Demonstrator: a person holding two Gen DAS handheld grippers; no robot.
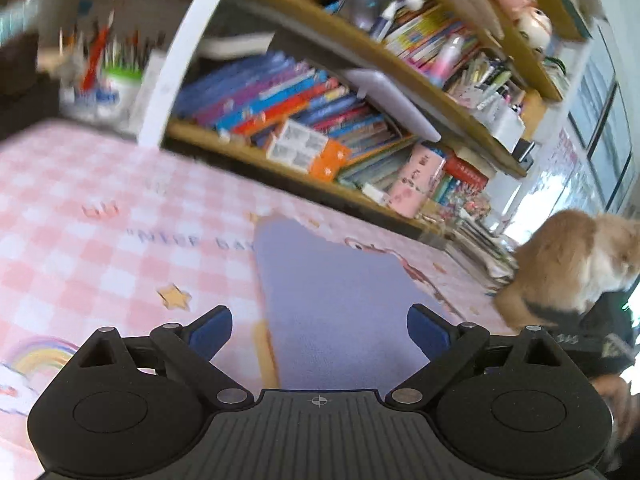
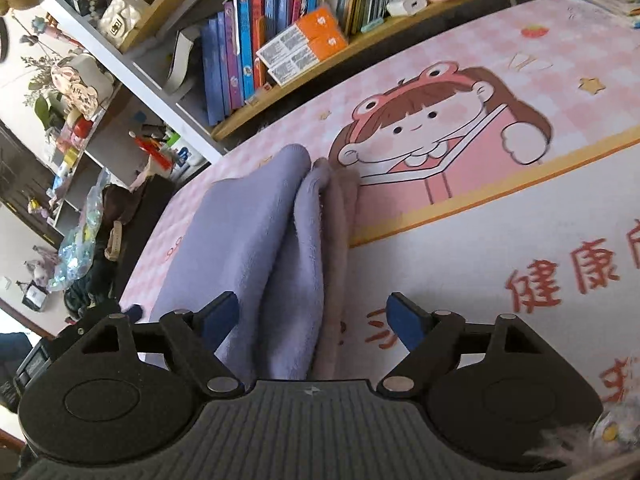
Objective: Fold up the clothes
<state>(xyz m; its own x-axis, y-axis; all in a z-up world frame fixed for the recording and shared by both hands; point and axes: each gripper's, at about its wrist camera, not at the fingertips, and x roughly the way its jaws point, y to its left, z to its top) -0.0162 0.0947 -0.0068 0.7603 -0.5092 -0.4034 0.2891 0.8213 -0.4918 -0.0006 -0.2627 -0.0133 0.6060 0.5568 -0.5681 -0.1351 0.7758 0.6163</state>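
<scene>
Both my tools, left [image 1: 319, 334] and right [image 2: 314, 322], gape empty, so the folded lavender fleece cloth [image 2: 256, 248] settles on the bench [image 2: 500, 240].

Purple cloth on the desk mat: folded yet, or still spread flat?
Folded. In the right wrist view the purple cloth lies doubled over, several layered edges stacked along its right side. The open right gripper straddles it without pinching.
</scene>
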